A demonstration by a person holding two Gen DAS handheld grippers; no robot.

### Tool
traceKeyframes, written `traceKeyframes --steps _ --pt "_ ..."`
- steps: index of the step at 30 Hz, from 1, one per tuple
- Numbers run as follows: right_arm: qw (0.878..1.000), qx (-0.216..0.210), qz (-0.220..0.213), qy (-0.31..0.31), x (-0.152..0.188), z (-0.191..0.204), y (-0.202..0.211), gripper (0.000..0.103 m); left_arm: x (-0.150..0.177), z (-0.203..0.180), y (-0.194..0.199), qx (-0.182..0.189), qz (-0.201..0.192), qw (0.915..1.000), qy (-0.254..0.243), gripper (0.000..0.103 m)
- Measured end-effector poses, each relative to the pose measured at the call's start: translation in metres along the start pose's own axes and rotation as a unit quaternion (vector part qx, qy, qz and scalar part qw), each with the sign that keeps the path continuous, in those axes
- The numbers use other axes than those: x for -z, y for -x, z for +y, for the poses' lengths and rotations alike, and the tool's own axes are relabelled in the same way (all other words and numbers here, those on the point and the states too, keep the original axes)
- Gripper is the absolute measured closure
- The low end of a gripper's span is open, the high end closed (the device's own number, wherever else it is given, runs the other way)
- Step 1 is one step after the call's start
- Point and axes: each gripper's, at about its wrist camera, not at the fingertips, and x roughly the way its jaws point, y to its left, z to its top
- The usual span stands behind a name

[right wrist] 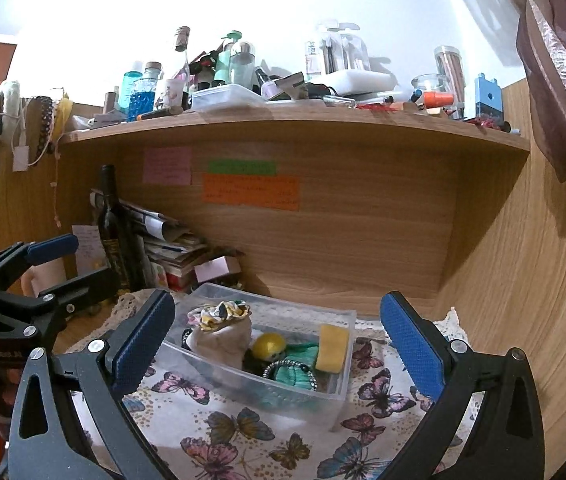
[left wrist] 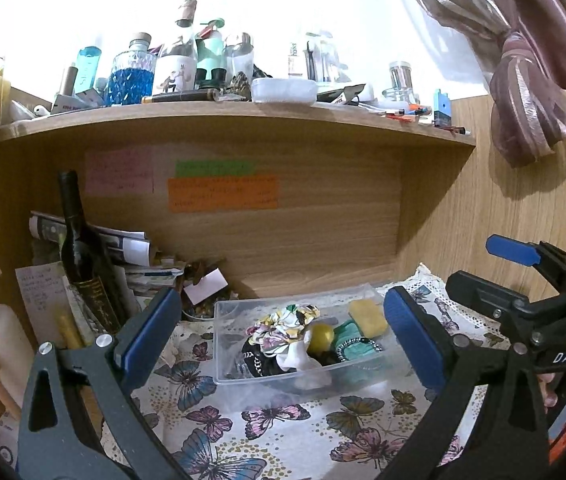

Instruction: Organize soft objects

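A clear plastic box (left wrist: 219, 360) (right wrist: 307, 312) stands on the butterfly-print cloth (left wrist: 211, 420) under a wooden shelf. Inside lie a floral scrunchie (left wrist: 287, 318) (right wrist: 219, 314), a yellow ball (left wrist: 321, 338) (right wrist: 269, 345), a yellow sponge (left wrist: 367, 317) (right wrist: 333, 348), a teal beaded item (left wrist: 353, 346) (right wrist: 291, 376) and a beige pouch (right wrist: 225, 340). My left gripper (left wrist: 281, 336) is open just short of the box, nothing between its pads. My right gripper (right wrist: 277, 344) is open likewise, a little to the right. Each gripper shows at the edge of the other's view, jaws apart.
A dark wine bottle (left wrist: 83, 256) (right wrist: 113, 232) and a stack of papers (left wrist: 135, 248) stand at the back left. The shelf (left wrist: 243, 120) overhead is crowded with bottles and jars. A wooden side panel (right wrist: 523, 280) closes the right; a tied curtain (left wrist: 531, 92) hangs there.
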Motion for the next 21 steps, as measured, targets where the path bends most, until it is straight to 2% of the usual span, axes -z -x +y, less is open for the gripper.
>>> traceKeyframes --steps 21 --pt "1.0 -0.006 0.003 -0.012 0.0034 -0.0014 0.001 0.0 0.0018 -0.0033 -0.0006 0.006 0.001 1.0 0.003 0.0"
